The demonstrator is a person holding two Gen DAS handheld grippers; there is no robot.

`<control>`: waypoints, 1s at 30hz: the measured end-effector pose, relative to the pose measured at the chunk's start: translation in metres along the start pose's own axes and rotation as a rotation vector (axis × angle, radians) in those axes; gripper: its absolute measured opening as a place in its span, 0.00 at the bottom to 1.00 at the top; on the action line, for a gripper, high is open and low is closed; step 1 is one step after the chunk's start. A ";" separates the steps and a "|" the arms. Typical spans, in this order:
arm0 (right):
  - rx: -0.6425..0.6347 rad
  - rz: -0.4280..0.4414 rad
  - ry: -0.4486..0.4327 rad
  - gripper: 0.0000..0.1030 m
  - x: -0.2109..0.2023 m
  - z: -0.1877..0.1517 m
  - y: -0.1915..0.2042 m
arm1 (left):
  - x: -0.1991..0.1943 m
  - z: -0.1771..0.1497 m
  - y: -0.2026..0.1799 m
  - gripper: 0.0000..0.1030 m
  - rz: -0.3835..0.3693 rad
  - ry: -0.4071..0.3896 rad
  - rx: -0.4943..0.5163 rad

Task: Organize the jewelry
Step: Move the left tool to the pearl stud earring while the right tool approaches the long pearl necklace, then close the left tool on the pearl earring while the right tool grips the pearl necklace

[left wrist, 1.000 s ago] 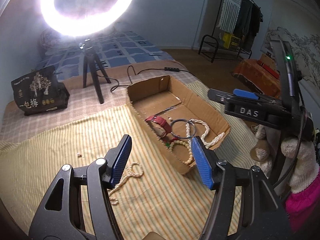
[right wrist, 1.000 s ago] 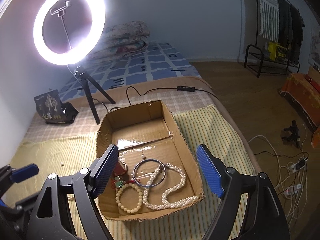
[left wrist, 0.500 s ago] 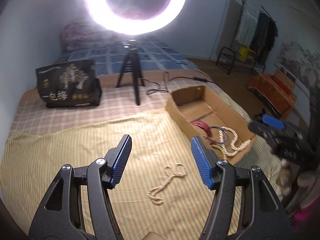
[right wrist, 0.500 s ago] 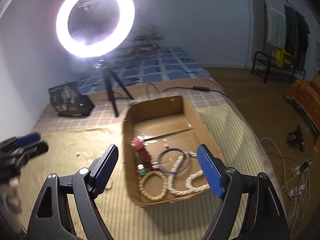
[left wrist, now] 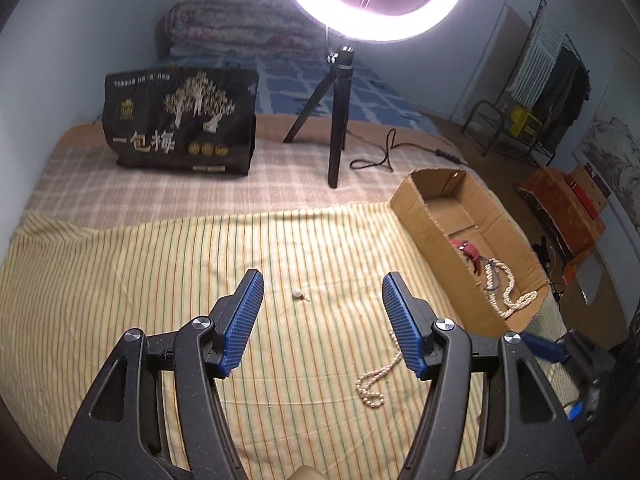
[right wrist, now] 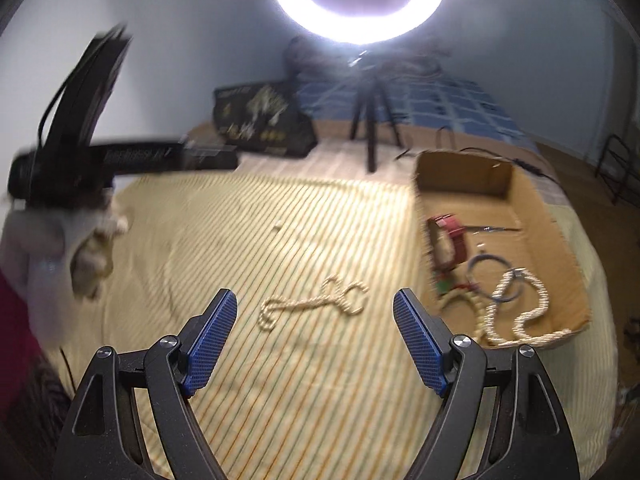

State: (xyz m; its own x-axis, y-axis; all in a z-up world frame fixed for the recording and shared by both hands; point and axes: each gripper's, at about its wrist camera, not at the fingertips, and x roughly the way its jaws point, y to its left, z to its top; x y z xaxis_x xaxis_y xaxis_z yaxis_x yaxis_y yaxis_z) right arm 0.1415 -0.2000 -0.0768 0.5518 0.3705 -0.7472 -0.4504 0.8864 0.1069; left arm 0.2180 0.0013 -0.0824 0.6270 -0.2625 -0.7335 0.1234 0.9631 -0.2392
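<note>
Left wrist view: taken from above the near edge of the striped cloth (left wrist: pixel 120 264), faced toward the ring light (left wrist: pixel 372 0) at the far edge; cardboard box (left wrist: pixel 432 216) seen at right. Right wrist view: set low and close over the same cloth (right wrist: pixel 320 216), blurred. Shared: cloth, box (right wrist: pixel 460 176), ring light (right wrist: pixel 356 4), loose pearl strand (left wrist: pixel 376 380) (right wrist: pixel 312 304)

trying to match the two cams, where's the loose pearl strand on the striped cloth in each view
Left wrist view: the pearl strand lies low and right of centre on the striped cloth, partly hidden behind the left claw's right finger.
Right wrist view: the same strand lies near the centre, just ahead of the open right claw.
Shared landmark: the cardboard box, to the strand's right in both views.
</note>
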 end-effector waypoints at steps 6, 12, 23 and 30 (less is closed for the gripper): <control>-0.032 0.016 0.086 0.78 0.039 -0.011 0.010 | 0.022 -0.007 0.006 0.62 -0.008 0.068 -0.026; -0.071 0.006 0.158 0.78 0.069 -0.018 0.019 | 0.035 -0.008 0.012 0.62 -0.015 0.100 -0.050; -0.098 -0.063 0.212 0.80 0.106 -0.020 0.019 | 0.063 -0.013 0.015 0.51 0.003 0.163 -0.045; -0.083 -0.066 0.197 0.82 0.115 -0.013 0.012 | 0.089 -0.020 0.014 0.42 0.030 0.203 -0.026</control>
State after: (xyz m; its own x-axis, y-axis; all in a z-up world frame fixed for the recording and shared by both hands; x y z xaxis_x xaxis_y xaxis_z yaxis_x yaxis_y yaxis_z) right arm 0.1905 -0.1503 -0.1696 0.4383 0.2437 -0.8652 -0.4782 0.8782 0.0051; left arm 0.2599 -0.0101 -0.1640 0.4621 -0.2427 -0.8530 0.0851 0.9695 -0.2298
